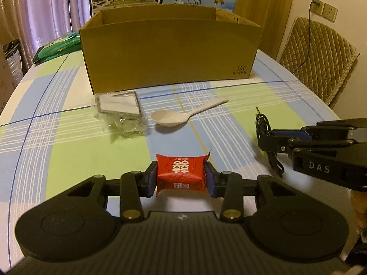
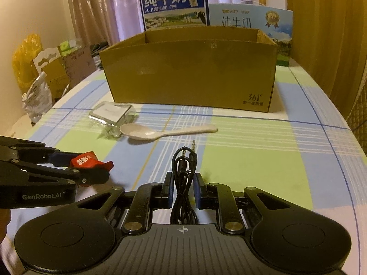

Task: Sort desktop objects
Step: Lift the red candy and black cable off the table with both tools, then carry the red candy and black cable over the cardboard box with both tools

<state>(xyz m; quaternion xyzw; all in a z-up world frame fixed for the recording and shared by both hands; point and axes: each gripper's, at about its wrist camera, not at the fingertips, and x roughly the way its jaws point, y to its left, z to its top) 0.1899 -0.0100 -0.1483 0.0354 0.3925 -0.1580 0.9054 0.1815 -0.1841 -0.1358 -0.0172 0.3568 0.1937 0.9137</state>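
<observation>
A red wrapped packet (image 1: 181,178) with white characters sits between the fingers of my left gripper (image 1: 181,168), which is shut on it just above the checked tablecloth. In the right wrist view that packet (image 2: 86,160) and the left gripper (image 2: 91,167) show at the left. My right gripper (image 2: 183,178) is shut on a coiled black audio cable (image 2: 184,160) whose plugs point forward. The right gripper (image 1: 261,141) and the cable (image 1: 261,121) also appear at the right of the left wrist view. A pale spoon (image 1: 174,115) and a clear plastic pack (image 1: 119,105) lie ahead.
An open cardboard box (image 1: 169,52) stands across the table behind the spoon (image 2: 149,134) and the plastic pack (image 2: 110,112). Two milk cartons (image 2: 174,6) rise behind it. A green pack (image 1: 59,45) lies at the back left. A padded chair (image 1: 318,57) stands beyond the right edge.
</observation>
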